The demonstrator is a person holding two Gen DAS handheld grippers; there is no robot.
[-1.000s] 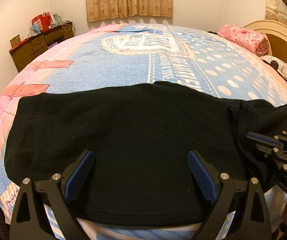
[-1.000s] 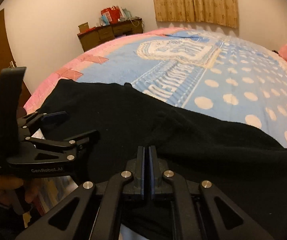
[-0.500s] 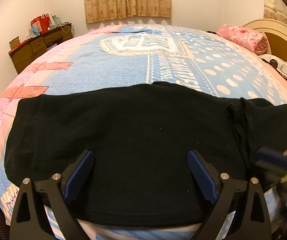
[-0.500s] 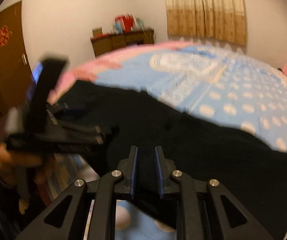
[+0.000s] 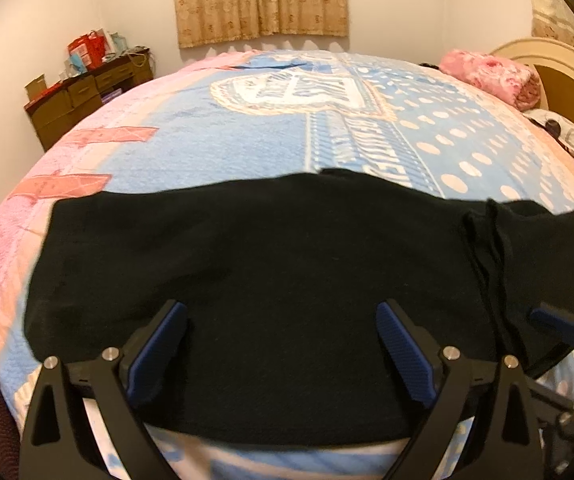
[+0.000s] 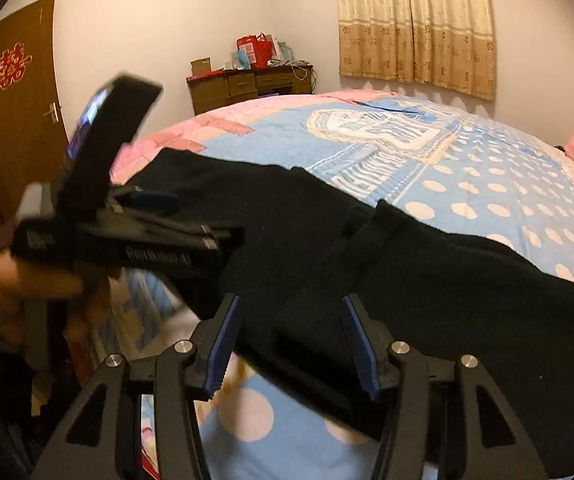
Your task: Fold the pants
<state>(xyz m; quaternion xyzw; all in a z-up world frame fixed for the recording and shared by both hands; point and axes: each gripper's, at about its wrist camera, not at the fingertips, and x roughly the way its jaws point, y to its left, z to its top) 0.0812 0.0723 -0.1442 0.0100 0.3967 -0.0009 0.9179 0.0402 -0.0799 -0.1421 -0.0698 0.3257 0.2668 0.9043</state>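
Pants (image 5: 271, 264): black, lying as a long flat band across the near edge of the bed (image 5: 227, 140), on the blue, pink and white patterned blanket. Left end squared off. Right end carries a doubled, ridged layer with a few creases (seen best in the left wrist view).

Left gripper (image 5: 283, 344): jaws wide apart, hovering over the near middle of the pants. Nothing is between the blue pads; no cloth is pinched.

Right gripper (image 6: 291, 344): jaws have just been opening and now stand about half apart. The near right edge of the pants lies between the pads, but the pads do not press on it, so I read it as let go.

Risks, as judgement:
- The near hem hangs close to the bed's edge. A drag toward the person could pull the whole band off.
- The released right end may relax and spring open, since thick knit tends to unfold itself.
- The cloth is black on black, so layers are hard to tell apart. A grab could take one layer only and skew the next fold.
- The two grippers sit near each other at the right end (the left one fills the left side of the right wrist view), so a knock is possible.

Writing:
- White lettering on the left gripper's body, blurred, not legible.
- Block lettering on the blanket, too distorted to read.
- Red ornament on the brown door (image 6: 19, 120) at far left, possibly a character; I cannot read it.
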